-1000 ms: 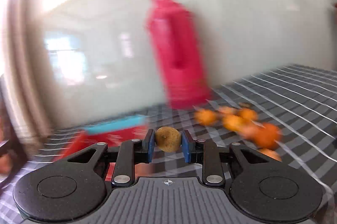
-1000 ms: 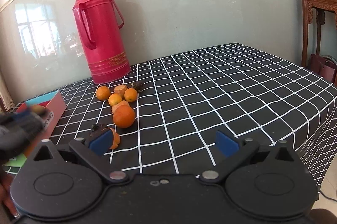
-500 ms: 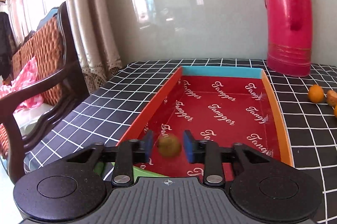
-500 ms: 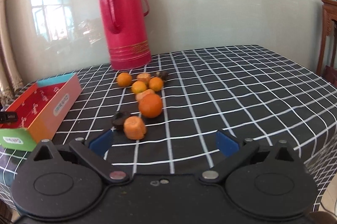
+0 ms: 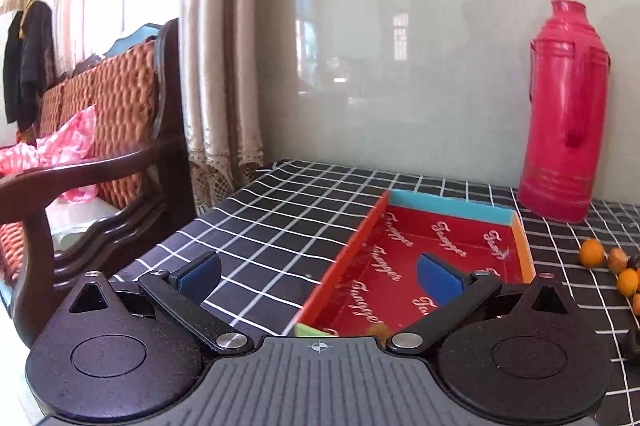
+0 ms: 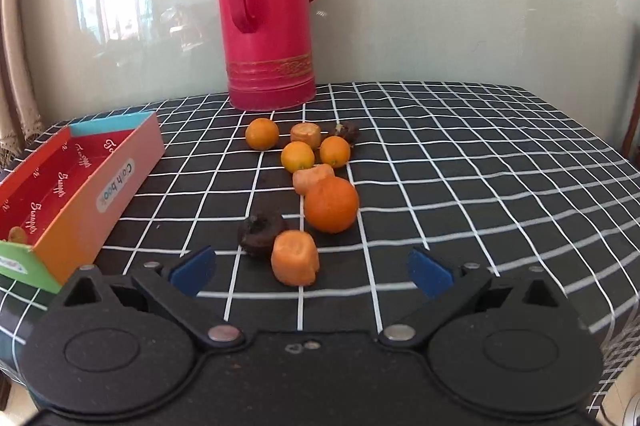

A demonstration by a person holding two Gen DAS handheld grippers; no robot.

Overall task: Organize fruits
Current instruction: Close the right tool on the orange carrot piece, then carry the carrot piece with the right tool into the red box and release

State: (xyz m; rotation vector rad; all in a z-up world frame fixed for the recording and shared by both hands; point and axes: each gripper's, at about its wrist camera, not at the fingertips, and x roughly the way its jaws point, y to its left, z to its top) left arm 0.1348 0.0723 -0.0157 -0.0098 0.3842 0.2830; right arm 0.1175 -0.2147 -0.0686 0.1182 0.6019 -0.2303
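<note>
A red-lined box (image 5: 436,258) with coloured walls lies on the checked tablecloth; it also shows at the left of the right wrist view (image 6: 80,181). A small brownish-yellow fruit (image 6: 18,234) lies in its near end, partly hidden in the left wrist view (image 5: 378,330). My left gripper (image 5: 318,276) is open and empty above the box's near left edge. Several oranges and darker fruits lie in a loose group, with a big orange (image 6: 331,203), a pale orange piece (image 6: 295,258) and a dark fruit (image 6: 260,234) nearest. My right gripper (image 6: 312,272) is open and empty just before them.
A tall red thermos (image 6: 268,9) stands at the back by the wall, also in the left wrist view (image 5: 564,141). A wooden chair (image 5: 100,161) with woven cushion and curtains stand left of the table. The table edge falls away on the right (image 6: 616,306).
My left gripper has carried the small fruit over the box, opened and let it drop in. My right gripper has moved closer to the fruit group, staying open.
</note>
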